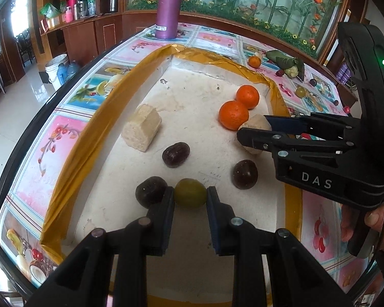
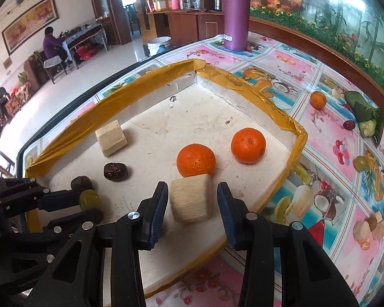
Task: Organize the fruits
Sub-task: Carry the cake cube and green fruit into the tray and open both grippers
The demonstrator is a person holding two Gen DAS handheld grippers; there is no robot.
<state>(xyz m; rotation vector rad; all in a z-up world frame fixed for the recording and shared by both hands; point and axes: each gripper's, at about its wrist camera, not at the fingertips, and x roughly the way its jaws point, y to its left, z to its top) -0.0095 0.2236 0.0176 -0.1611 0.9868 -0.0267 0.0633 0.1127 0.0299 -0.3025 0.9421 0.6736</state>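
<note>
**Two tools over the fruit tray**

Inside the gold-taped tray (image 1: pixel 84 138), toward its near edge, the left tool (image 1: pixel 190 197) pinches a green grape (image 1: pixel 190 196); a dark date (image 1: pixel 151 192) lies just left of it. Toward the tray's right side, the right tool (image 2: pixel 192 199) stands spread around a pale sugarcane chunk (image 2: pixel 190 200), its pads apart from it, with two oranges (image 2: pixel 195 160) just beyond.

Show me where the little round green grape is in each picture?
Left wrist view: the little round green grape sits low in the middle, pinched between the left gripper pads, a dark date beside it.
Right wrist view: the same grape is at the lower left, at the tips of the left gripper reaching in from the left edge.
Shared landmark: the tall purple bottle stands on the table beyond the tray in both.
</note>
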